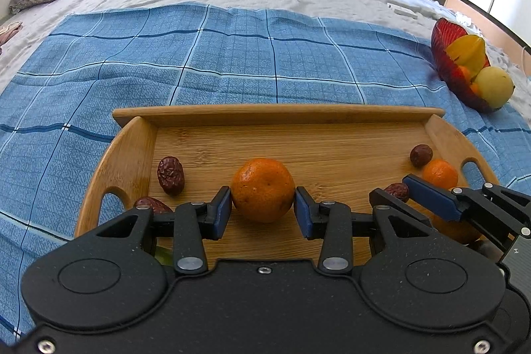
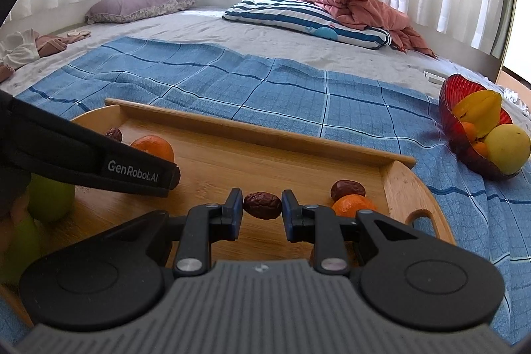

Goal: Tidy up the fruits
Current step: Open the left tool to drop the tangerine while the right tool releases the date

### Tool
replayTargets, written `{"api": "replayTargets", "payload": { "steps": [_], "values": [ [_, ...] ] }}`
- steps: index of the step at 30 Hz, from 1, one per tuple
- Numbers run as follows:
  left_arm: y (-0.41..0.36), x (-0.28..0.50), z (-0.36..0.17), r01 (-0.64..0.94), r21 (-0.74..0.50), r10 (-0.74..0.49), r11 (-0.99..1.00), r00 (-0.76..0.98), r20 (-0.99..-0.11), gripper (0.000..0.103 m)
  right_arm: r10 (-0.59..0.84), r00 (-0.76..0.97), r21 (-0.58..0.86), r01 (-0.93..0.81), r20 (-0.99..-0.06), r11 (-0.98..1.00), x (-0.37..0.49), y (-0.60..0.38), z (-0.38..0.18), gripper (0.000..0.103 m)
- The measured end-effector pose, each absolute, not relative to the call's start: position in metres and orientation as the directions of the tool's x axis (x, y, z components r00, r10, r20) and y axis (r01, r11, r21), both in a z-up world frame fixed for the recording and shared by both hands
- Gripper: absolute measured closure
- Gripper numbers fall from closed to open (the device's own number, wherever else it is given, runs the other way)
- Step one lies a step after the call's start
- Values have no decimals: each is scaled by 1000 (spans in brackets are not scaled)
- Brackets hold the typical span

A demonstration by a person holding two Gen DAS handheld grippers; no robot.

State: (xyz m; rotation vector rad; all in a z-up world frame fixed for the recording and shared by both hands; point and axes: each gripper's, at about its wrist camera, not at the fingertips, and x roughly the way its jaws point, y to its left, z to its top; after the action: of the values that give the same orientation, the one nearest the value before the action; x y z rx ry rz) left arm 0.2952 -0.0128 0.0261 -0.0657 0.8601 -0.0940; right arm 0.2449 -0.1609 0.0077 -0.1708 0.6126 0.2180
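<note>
On the walled wooden tray (image 1: 298,115), open floor lies beyond my grippers. My left gripper (image 1: 262,211) clamps a tangerine (image 1: 263,188); my right gripper (image 2: 262,211) pinches a red date (image 2: 262,204).

Right gripper (image 2: 262,210): blue pads closed on a wrinkled red date (image 2: 262,204) just above the wooden tray (image 2: 401,188).
Right of it: a second date (image 2: 347,188) touched a small mandarin (image 2: 352,205).
Left: the other gripper's black body (image 2: 99,163), marked GenRobot.AI, crossed before a larger mandarin (image 2: 154,146); green fruit (image 2: 51,198) lay near.
Far right: a red bowl (image 2: 458,92) held starfruit (image 2: 479,111) and a yellow pear (image 2: 507,148) on the blue checked cloth (image 2: 252,82).
</note>
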Motion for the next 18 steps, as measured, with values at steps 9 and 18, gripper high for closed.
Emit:
{"api": "replayTargets", "payload": {
  "steps": [9,18],
  "values": [
    [-13,295,26,58,-102,-115,993,651,-750,62,150,796,-97,-254,-587,962,245,-160,8,68],
    [-16,284,43,88,-92,-127,992,705,-698,27,158,811,-103,-259,-564,960,238,-161,14,47]
  ]
}}
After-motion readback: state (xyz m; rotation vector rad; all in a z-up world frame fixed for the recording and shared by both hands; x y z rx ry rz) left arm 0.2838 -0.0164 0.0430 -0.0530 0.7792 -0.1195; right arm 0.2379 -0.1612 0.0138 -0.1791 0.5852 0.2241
